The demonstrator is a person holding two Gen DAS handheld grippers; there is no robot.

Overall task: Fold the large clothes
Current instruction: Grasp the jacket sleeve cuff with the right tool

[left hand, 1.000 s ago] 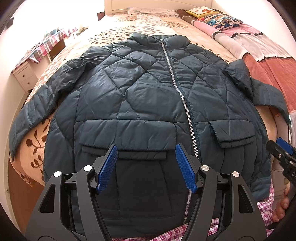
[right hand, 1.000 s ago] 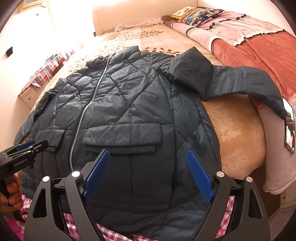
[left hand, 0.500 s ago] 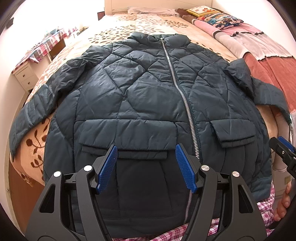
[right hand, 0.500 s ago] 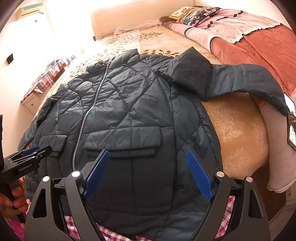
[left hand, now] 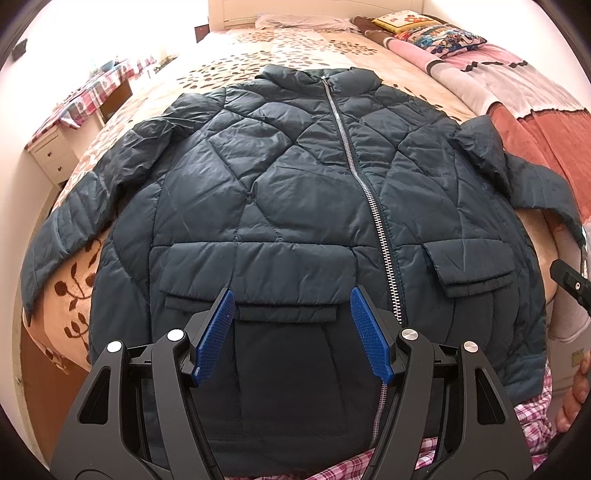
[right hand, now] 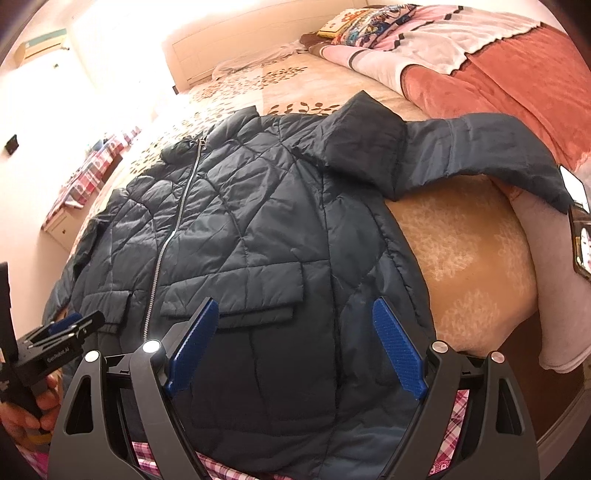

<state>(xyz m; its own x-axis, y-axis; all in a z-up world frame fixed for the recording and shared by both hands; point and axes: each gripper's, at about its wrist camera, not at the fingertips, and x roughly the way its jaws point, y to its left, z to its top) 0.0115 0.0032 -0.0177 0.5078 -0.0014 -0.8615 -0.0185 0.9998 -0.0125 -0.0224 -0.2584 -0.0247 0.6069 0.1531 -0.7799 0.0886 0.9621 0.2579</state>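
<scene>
A dark navy quilted jacket (left hand: 280, 192) lies front up and zipped on the bed, collar far from me, both sleeves spread out to the sides. It also shows in the right wrist view (right hand: 258, 229), where its right sleeve (right hand: 461, 155) stretches across the bed. My left gripper (left hand: 291, 332) is open and empty, above the hem by the left pocket flap. My right gripper (right hand: 293, 343) is open and empty, above the hem by the right pocket. Each gripper shows at the edge of the other's view.
The bed (left hand: 258, 55) has a beige leaf-print cover. A pink and red blanket (right hand: 498, 74) and cushions (left hand: 436, 29) lie on its right side. A phone (right hand: 580, 229) lies at the right edge. A white nightstand (left hand: 51, 155) stands left. Pink plaid cloth (right hand: 454, 424) lies under the hem.
The right wrist view has tilted and shifted right, so the jacket's sleeve and the bed's right side sit more central. The left gripper has barely moved. Both stay open.
</scene>
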